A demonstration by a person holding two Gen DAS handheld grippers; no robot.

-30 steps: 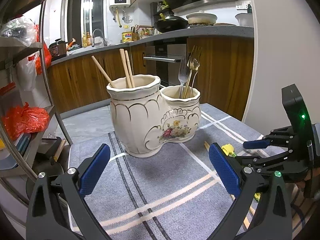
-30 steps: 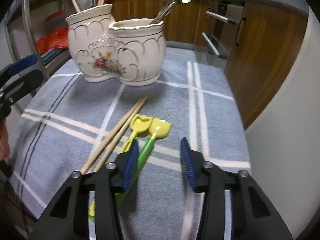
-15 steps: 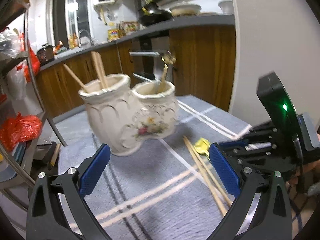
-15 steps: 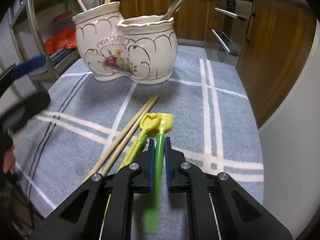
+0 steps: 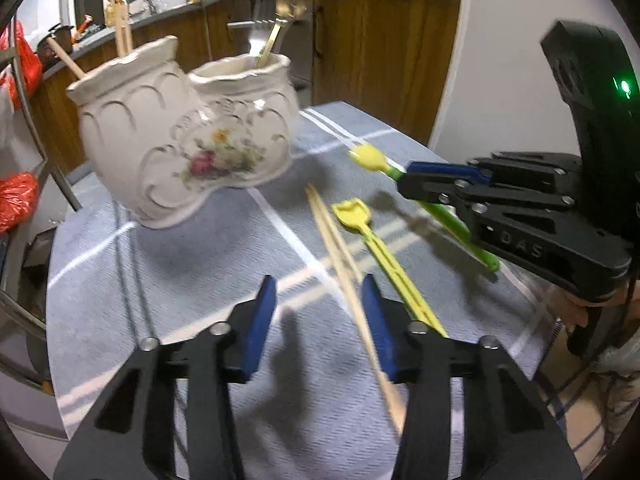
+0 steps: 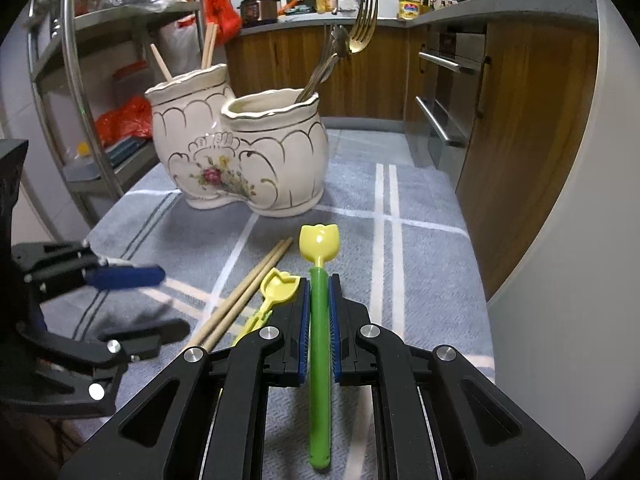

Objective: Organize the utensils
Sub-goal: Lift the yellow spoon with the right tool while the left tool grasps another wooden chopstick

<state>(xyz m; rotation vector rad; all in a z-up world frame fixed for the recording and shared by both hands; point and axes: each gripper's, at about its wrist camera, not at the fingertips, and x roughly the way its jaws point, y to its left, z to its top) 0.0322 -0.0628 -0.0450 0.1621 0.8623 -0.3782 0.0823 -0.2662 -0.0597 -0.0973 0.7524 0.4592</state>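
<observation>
your right gripper [image 6: 319, 316] pinches the green-handled spoon [image 6: 320, 304], its long axis running on toward the two-pot ceramic holder [image 6: 240, 160] ahead. your left gripper [image 5: 318, 316] is closing around the chopsticks [image 5: 340, 256] lying lengthwise on the grey cloth [image 5: 192, 264], pads not yet touching.

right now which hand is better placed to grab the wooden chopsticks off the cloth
Left. The left gripper straddles the chopsticks, its jaws closing around them. The right gripper is already shut on the green-handled spoon.
</observation>
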